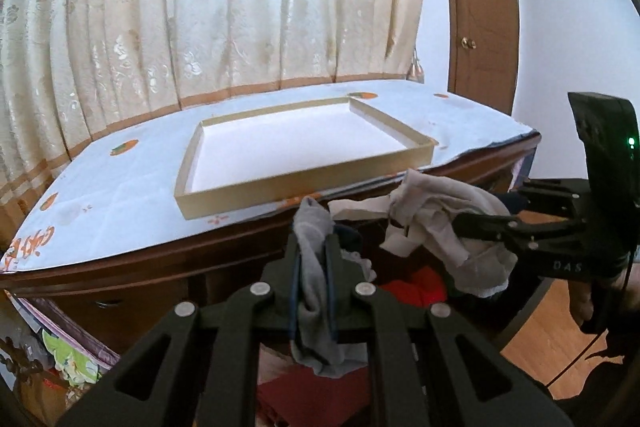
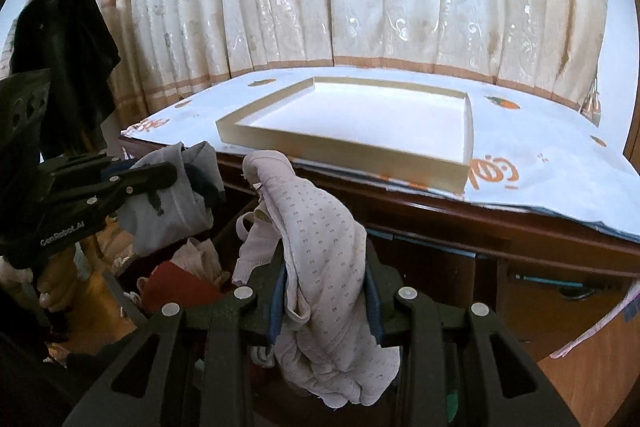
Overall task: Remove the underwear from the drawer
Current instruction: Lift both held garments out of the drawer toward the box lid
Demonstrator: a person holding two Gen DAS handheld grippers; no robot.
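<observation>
You have two garments up, one per gripper. Your left gripper (image 1: 313, 247) is clamped tight on the grey underwear (image 1: 316, 291); your right gripper (image 2: 325, 267) pinches the dotted pink pair (image 2: 324, 267). Both hang just before the table edge (image 1: 224, 247), above the drawer (image 2: 192, 267). One tray (image 1: 224, 201) sits on the table, its inside bare.
</observation>
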